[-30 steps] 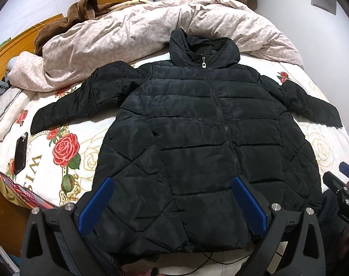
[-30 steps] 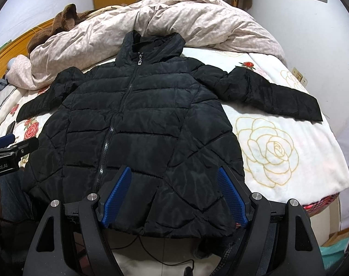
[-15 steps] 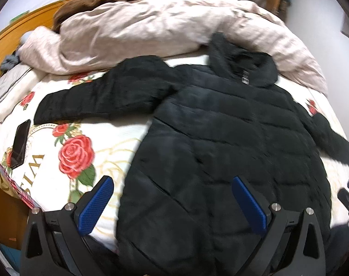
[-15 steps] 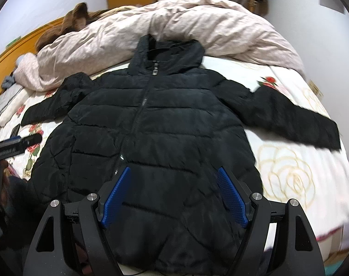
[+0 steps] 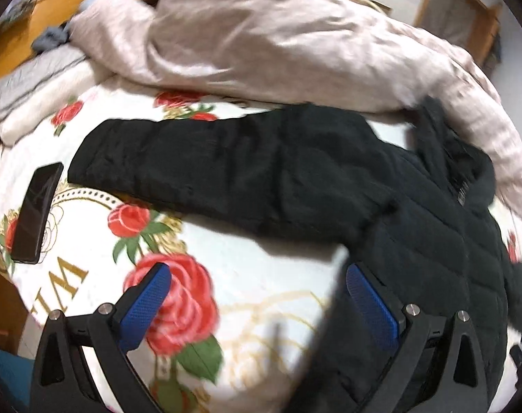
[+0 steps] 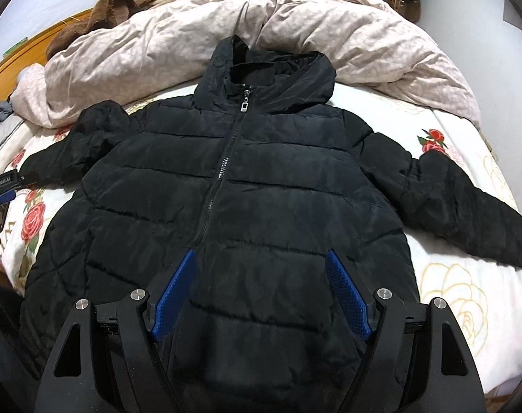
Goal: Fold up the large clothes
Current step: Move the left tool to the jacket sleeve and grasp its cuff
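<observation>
Both tongs spread wide, nothing between the pads. Right gripper (image 6: pixel 261 296) hovers over the lower front of the black puffer jacket (image 6: pixel 226 206); left gripper (image 5: pixel 257 306) is over the rose-print bedsheet (image 5: pixel 226 261), just off the jacket's side. Jacket lies flat, zipped, front up, sleeves out. Phone (image 5: pixel 37 210) beyond the sleeve cuff. Pink duvet (image 6: pixel 329 31) behind the hood.
</observation>
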{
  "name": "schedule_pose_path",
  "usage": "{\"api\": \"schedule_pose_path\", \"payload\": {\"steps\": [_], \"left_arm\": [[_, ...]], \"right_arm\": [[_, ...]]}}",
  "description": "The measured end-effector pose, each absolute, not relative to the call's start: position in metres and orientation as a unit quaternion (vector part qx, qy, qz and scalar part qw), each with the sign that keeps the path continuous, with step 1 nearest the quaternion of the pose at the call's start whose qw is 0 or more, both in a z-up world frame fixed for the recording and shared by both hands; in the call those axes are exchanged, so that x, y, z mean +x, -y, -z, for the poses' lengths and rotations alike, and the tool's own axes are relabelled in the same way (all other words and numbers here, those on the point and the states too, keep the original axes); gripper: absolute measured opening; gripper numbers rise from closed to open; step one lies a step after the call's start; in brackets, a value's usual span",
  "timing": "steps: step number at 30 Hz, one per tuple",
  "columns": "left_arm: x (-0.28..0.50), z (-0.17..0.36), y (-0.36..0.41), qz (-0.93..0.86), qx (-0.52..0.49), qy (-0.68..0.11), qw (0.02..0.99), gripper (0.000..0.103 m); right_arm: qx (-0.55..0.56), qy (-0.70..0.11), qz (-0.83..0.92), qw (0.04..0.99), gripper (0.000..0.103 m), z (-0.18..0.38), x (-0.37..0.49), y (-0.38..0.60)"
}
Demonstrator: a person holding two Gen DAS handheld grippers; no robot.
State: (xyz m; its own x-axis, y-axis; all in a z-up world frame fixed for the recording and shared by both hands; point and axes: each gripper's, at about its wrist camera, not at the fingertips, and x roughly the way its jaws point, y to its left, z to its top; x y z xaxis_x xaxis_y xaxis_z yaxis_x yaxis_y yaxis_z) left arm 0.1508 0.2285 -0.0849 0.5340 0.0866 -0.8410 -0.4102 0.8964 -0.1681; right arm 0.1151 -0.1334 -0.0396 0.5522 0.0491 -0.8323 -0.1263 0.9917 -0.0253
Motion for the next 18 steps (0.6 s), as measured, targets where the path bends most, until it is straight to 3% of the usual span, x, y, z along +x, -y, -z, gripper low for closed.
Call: {"api": "schedule_pose_path", "payload": {"steps": [18], "left_arm": [[0.202,0.161,-0.356,-0.256,-0.258,-0.436,0.823,0.094]], "right_arm": [[-0.037,-0.523,-0.037,0.851,0.077,0.087,0.156,0.139]]}}
